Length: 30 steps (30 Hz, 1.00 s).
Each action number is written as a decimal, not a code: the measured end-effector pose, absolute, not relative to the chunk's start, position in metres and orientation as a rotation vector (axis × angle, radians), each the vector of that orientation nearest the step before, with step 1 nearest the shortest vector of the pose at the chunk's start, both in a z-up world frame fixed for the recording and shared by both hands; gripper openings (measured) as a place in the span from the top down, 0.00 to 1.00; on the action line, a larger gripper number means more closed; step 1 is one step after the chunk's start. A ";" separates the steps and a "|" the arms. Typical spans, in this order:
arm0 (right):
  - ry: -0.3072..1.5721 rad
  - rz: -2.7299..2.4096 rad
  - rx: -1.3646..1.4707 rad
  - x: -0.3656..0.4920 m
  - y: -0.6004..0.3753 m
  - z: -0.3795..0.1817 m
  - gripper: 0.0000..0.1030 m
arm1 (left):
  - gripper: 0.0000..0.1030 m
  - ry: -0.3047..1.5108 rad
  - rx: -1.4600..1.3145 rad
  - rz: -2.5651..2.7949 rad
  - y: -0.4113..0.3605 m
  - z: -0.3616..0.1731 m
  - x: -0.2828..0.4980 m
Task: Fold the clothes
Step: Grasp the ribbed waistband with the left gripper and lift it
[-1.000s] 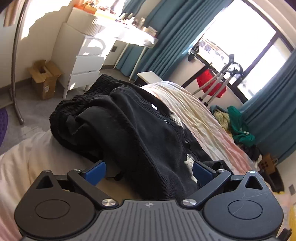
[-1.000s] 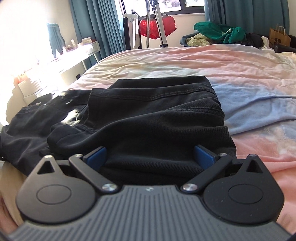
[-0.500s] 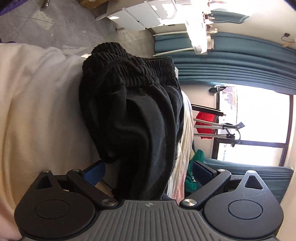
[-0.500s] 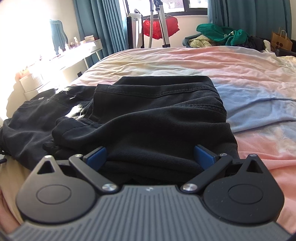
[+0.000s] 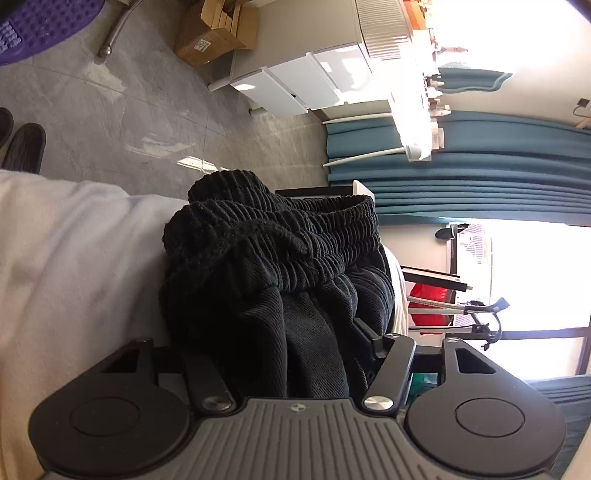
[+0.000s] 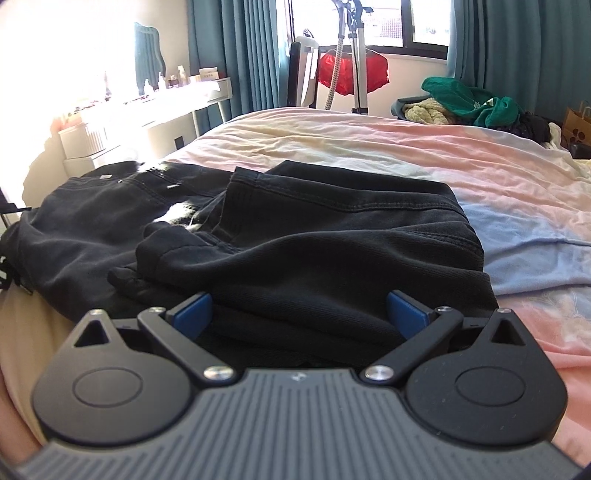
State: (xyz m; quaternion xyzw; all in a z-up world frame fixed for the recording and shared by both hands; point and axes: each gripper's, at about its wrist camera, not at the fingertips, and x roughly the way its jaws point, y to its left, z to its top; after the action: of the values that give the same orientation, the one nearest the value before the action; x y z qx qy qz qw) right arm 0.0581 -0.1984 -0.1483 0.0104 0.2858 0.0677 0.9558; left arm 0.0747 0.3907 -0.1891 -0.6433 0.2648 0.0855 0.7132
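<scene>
Black corduroy trousers (image 5: pixel 273 266) with a ribbed elastic waistband lie bunched at the edge of the bed (image 5: pixel 74 258). My left gripper (image 5: pixel 280 350) is rolled on its side, and its fingers are drawn in on a thick fold of these trousers; the cloth hides the pads. In the right wrist view, folded black jeans (image 6: pixel 332 240) lie on the pastel bedcover (image 6: pixel 406 147), with more black cloth (image 6: pixel 92 221) spread to their left. My right gripper (image 6: pixel 299 314) stands open at the near edge of the jeans, which lies between the blue pads (image 6: pixel 192 314).
Beside the bed is grey floor with a cardboard box (image 5: pixel 210 33), white drawers (image 5: pixel 295 85), a purple mat (image 5: pixel 37 26) and dark shoes (image 5: pixel 22 147). At the far side stand a red garment on a stand (image 6: pixel 351 74) and a clothes pile (image 6: pixel 472 99).
My left gripper has rolled onto its side, moved in toward the elastic waistband and drawn its fingers together on the black cloth. The right gripper has barely moved and stays open.
</scene>
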 end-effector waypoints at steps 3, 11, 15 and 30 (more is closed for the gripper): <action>0.537 0.129 -0.001 0.059 -0.194 -0.145 0.01 | 0.73 0.566 -1.327 0.201 0.383 -0.174 0.079; 0.631 0.094 -0.024 0.078 -0.190 -0.163 0.00 | 0.83 0.508 -1.064 0.227 0.359 -0.135 0.091; 0.640 0.085 -0.040 0.081 -0.188 -0.161 0.00 | 0.84 0.456 -0.787 0.231 0.325 -0.098 0.084; 0.505 -0.167 0.473 0.055 -0.316 -0.120 0.00 | 0.86 0.137 -0.163 0.109 0.025 0.061 0.101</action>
State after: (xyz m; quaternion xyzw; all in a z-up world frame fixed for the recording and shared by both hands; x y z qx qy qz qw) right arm 0.0546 -0.3155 -0.1199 0.2317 0.2473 -0.0816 0.9373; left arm 0.1010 0.0246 0.0614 -0.0811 0.0683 0.0543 0.9929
